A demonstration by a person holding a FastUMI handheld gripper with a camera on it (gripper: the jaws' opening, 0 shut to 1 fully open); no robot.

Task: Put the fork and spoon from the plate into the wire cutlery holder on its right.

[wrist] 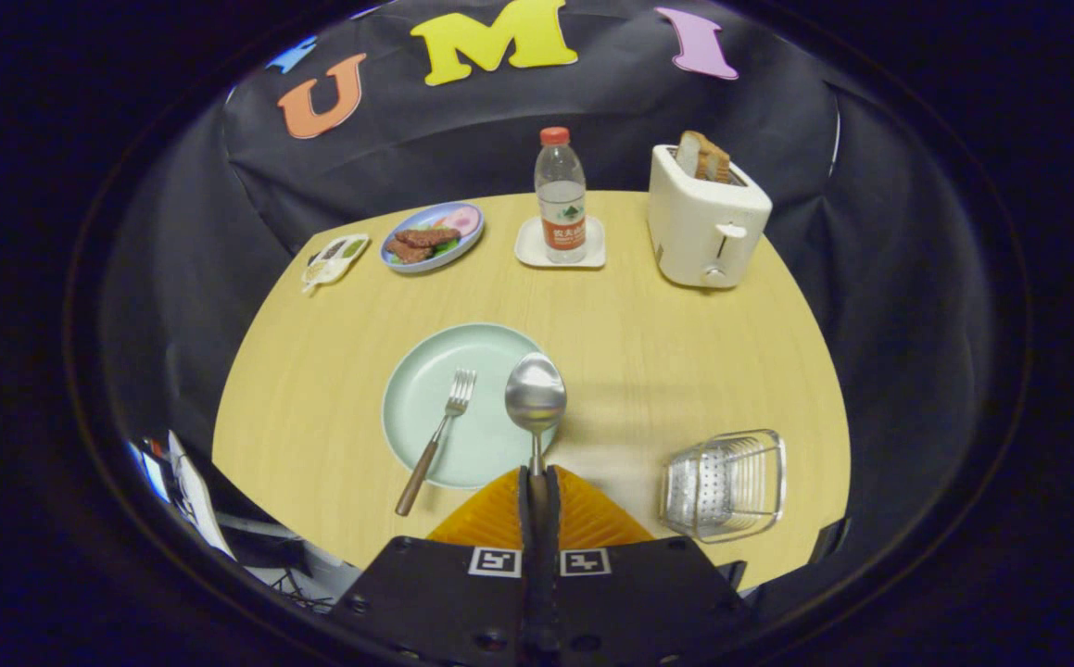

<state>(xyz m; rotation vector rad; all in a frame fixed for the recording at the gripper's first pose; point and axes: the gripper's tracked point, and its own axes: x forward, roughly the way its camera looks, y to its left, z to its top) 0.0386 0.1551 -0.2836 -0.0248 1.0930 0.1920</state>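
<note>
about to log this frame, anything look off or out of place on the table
Nothing spilled or damaged. The gripper is shut on the spoon, held above the plate; the fork's handle overhangs the rim.

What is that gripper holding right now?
Gripper: shut on the spoon, fingers clamped on its handle, the bowl raised above the plate's edge.

Silver spoon (535, 396) clamped between the fingers of the gripper (538, 482); pale mint-green plate (425, 371) just ahead, silver fork (436, 437) with brown handle on it; clear wire cutlery holder (724, 484) to the right; light wood-grain table (666, 343) beneath; beyond, cream toaster (705, 222), red-capped clear bottle (560, 195), blue-rimmed dish (432, 236).
</note>
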